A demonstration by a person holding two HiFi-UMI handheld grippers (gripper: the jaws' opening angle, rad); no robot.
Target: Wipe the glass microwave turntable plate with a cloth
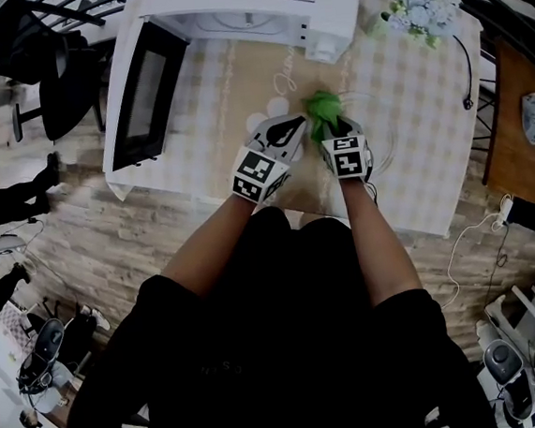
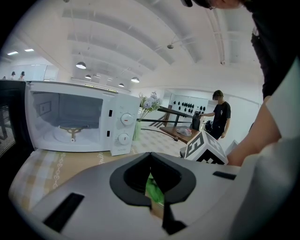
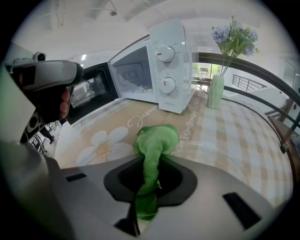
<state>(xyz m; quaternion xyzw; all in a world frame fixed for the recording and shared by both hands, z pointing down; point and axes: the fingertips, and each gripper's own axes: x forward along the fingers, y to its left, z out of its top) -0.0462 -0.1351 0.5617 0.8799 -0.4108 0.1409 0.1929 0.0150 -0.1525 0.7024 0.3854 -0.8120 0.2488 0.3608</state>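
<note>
The glass turntable plate (image 1: 380,146) lies flat on the checked tablecloth, its clear rim (image 3: 220,146) curving past the right gripper. A green cloth (image 1: 323,109) rests bunched on the plate (image 3: 157,138). My right gripper (image 1: 327,125) is shut on the cloth's tail, which runs back between its jaws (image 3: 147,187). My left gripper (image 1: 299,126) sits just left of the cloth, jaws together with only a thin slit (image 2: 152,180); a sliver of green cloth (image 2: 153,190) shows through it. Nothing visible is held in it.
A white microwave (image 1: 247,3) stands at the table's far side with its door (image 1: 143,93) swung open to the left and an empty cavity (image 2: 70,117). A vase of pale flowers (image 1: 422,5) stands far right. A person stands at a distant table (image 2: 219,115).
</note>
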